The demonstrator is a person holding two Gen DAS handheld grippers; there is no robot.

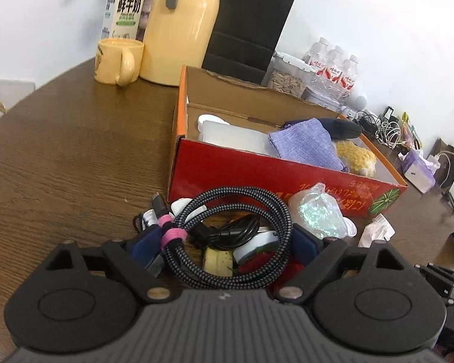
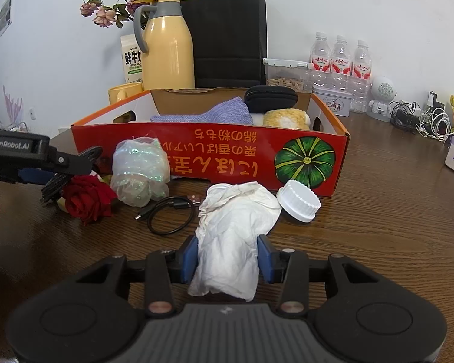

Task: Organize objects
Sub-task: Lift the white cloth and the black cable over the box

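A coil of grey braided cable with a pink tie lies between the blue pads of my left gripper, which touch it on both sides. Under it are a black cord, a red rose and an iridescent plastic bag. My right gripper is shut on a crumpled white tissue just above the wooden table. A white cap and a black USB cable lie in front of the red cardboard box.
The box holds a purple cloth, a black pouch and a yellow fluffy item. Behind it stand a yellow thermos, a mug, a black paper bag and water bottles. Tangled chargers lie far right.
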